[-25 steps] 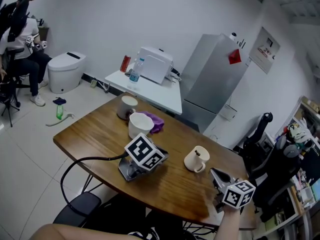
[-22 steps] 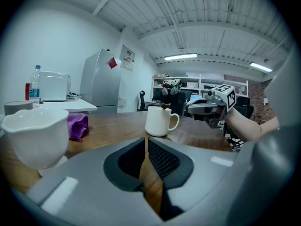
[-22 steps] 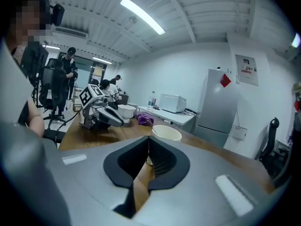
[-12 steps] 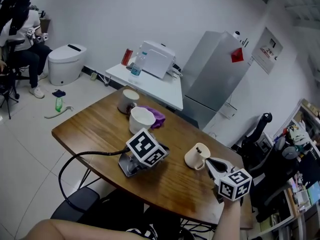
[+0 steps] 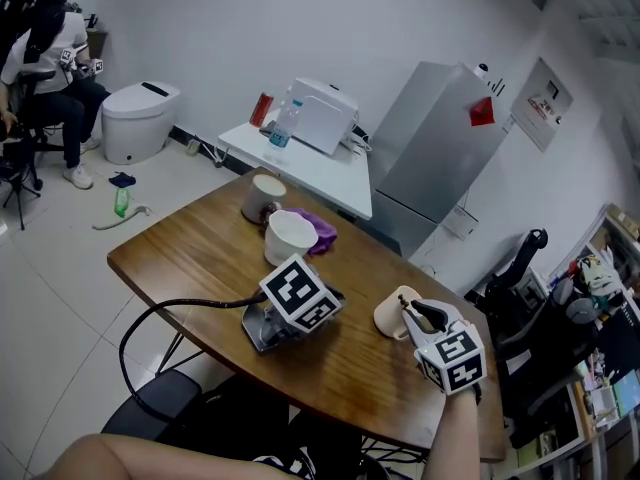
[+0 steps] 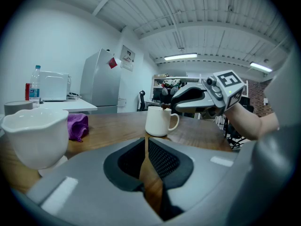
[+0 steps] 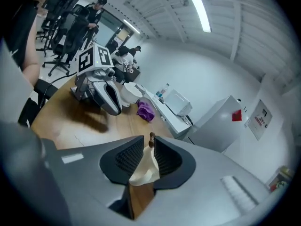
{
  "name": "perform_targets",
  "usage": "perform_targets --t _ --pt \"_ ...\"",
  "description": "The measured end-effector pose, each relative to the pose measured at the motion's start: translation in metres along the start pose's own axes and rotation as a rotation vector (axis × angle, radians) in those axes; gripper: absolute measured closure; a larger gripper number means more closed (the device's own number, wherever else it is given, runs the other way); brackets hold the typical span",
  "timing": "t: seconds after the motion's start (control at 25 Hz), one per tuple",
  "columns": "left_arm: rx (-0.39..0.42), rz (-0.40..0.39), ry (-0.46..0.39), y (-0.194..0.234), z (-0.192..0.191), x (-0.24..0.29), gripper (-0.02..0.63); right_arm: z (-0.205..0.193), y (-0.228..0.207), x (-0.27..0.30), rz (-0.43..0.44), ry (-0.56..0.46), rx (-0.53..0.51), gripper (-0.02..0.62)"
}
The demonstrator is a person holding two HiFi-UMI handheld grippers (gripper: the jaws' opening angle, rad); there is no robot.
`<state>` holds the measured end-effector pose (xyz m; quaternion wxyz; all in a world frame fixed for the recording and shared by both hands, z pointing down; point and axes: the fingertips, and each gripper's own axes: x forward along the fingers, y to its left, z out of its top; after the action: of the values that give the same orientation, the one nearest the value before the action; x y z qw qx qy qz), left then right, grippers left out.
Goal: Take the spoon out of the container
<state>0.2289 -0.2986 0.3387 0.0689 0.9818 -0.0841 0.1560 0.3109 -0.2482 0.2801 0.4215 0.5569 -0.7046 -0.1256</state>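
Observation:
A cream mug stands on the wooden table, right of centre, with a brown spoon handle sticking up out of it. My right gripper hangs just over the mug's rim, and its jaws are shut on the tip of that handle. The left gripper view shows the same: mug, spoon tip, and the right gripper above it. My left gripper lies on the table left of the mug, points at it, and is shut on nothing.
A white bowl, a purple cloth and a grey cup sit at the table's far side. Behind are a white side table with a printer and a grey fridge. A person sits far left.
My right gripper has moved from the table's near right edge up and left to the mug, and now grips the spoon handle. The left gripper has stayed where it lay.

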Motion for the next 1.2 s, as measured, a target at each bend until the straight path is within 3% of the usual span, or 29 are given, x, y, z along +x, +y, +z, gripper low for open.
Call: perform_targets --t 0.52,1.2 --pt "0.001 0.001 -0.001 0.000 -0.001 0.001 0.584 -0.009 -0.002 0.020 -0.110 0.121 -0.223 0.534" --pt "0.000 0.000 0.000 0.001 -0.001 0.000 0.584 0.033 -0.017 -0.023 -0.234 0.024 -0.381 0.549"
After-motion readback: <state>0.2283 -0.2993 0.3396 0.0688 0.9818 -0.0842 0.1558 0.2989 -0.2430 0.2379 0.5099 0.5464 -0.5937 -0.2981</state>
